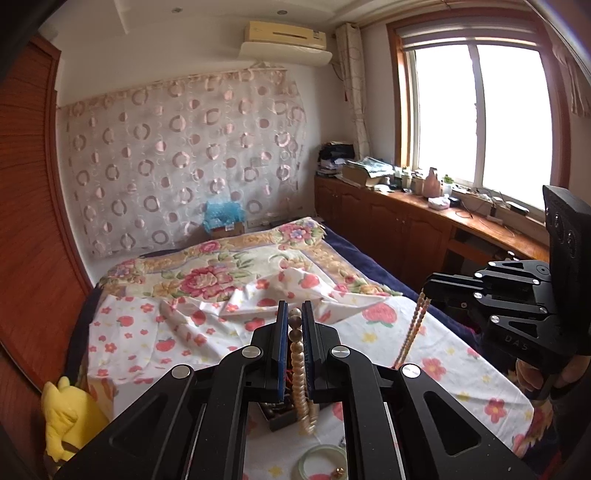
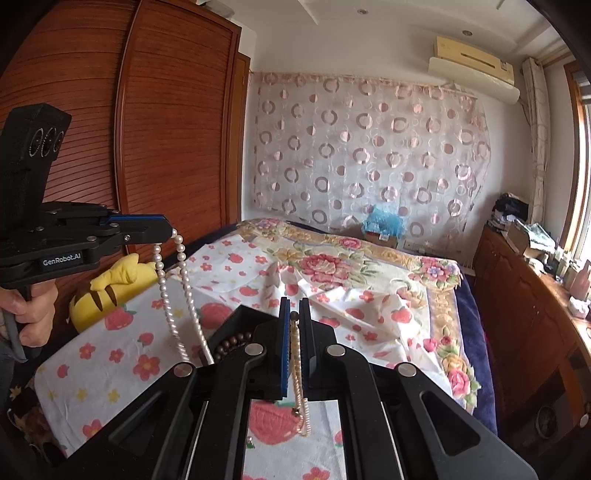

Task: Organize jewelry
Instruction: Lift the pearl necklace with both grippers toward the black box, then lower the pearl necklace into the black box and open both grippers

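pearl necklace [image 1: 301, 373] strung between left gripper [image 1: 294, 314] and right gripper [image 2: 294, 314]; both pinching it.

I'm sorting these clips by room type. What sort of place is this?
Almost certainly a home bedroom. A bed with a floral sheet fills the middle, a wooden wardrobe stands beside it, and an air conditioner hangs high on the wall above a patterned curtain.

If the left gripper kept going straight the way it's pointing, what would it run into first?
Most likely the rumpled floral bedspread. The left gripper, shut on the pearl necklace, aims slightly downward along the bed, and nothing else shows between its fingers and the fabric. Depth is hard to judge through the fisheye.
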The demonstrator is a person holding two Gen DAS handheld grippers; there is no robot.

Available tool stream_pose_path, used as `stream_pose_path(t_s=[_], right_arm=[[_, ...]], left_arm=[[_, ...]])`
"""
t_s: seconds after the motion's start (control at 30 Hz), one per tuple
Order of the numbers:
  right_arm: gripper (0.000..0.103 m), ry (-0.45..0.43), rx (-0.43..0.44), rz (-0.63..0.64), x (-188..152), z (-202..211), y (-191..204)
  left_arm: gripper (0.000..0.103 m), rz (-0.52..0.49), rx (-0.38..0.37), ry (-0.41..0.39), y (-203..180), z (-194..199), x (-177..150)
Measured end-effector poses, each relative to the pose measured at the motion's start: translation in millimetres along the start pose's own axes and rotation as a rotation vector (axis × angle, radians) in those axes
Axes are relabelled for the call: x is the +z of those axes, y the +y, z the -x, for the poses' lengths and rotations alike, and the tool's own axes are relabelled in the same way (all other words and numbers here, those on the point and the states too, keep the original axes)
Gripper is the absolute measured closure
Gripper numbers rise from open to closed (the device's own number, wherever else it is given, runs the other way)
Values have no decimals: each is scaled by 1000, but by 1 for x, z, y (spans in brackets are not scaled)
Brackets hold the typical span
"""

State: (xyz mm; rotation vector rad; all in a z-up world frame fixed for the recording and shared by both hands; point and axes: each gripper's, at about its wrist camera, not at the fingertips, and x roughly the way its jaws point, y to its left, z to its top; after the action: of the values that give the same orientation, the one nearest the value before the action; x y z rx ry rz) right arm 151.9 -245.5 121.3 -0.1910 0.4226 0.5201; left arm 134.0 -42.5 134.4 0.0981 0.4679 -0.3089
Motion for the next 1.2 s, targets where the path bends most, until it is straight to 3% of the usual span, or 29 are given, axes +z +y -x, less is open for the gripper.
stream_pose_path(t_s=[0.57,1.03,1.2], right_arm=[[97,-2,-27,23,46,-34,0],[97,-12,-41,-9,67,-65,-6],[97,20,-40,-14,69,-91,-2]], left_arm=[[97,31,53,-30,20,-22,22],[96,88,50,42,38,-58,-15],[96,85,40,79,34,-69,-33]])
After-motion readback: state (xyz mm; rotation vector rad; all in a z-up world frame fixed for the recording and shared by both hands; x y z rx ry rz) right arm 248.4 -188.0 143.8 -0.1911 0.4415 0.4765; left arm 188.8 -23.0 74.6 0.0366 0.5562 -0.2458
